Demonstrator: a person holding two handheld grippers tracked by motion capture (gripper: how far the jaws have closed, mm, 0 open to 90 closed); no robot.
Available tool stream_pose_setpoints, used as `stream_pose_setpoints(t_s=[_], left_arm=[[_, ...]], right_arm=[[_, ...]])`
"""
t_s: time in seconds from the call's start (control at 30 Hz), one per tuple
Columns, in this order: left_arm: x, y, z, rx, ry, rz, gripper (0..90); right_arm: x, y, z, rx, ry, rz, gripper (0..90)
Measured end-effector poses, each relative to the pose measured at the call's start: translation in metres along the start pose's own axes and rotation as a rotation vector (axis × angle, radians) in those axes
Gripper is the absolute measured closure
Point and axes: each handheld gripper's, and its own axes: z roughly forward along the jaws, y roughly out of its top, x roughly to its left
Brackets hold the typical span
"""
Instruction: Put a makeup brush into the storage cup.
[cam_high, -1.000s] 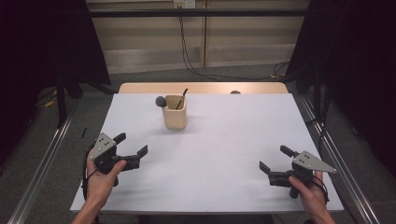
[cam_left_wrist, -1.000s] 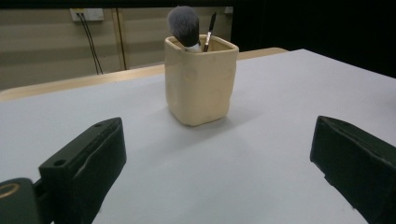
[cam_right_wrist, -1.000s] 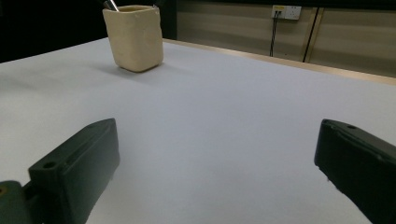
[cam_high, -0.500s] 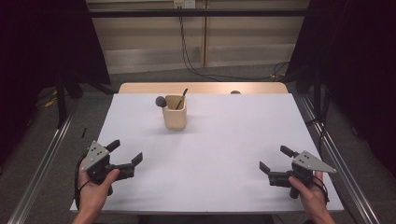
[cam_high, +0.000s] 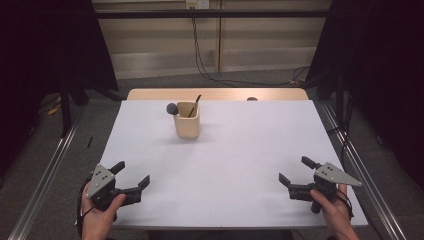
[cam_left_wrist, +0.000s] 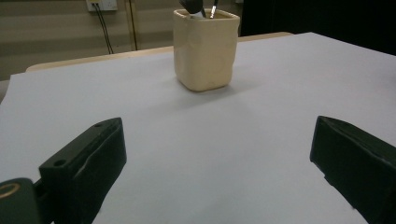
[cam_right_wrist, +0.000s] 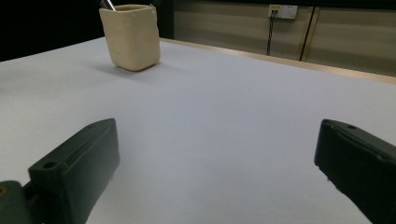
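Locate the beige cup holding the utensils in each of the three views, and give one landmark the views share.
High view: the beige cup stands at upper centre-left on the white table, near its far edge.
Left gripper view: top centre, beyond the open jaws.
Right gripper view: top left.
Shared landmark: the wall socket with its hanging cables behind the table.

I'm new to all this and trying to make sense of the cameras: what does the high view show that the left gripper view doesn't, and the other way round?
The high view alone takes in both hands, the left gripper and right gripper, both open near the table's near edge, and the floor around the table.

The left gripper view alone looks low along its own two black jaws, spread wide apart, with a wall socket behind.

Both share the beige cup with dark utensils sticking out, standing untouched on the white tabletop.
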Motion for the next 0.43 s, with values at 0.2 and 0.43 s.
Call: stream_pose_setpoints(t_s=[0.2, 0.43], left_arm=[[0.0013, -0.0028, -0.007, -0.015, 0.023, 0.023, 4.9], [0.0044, -0.0046, -0.0079, 0.0, 0.025, -0.005, 4.1]], right_arm=[[-0.0006, -0.0002, 0.0006, 0.001, 0.002, -0.006, 0.0], [-0.0021, -0.0002, -0.0022, -0.004, -0.004, 0.003, 0.0]])
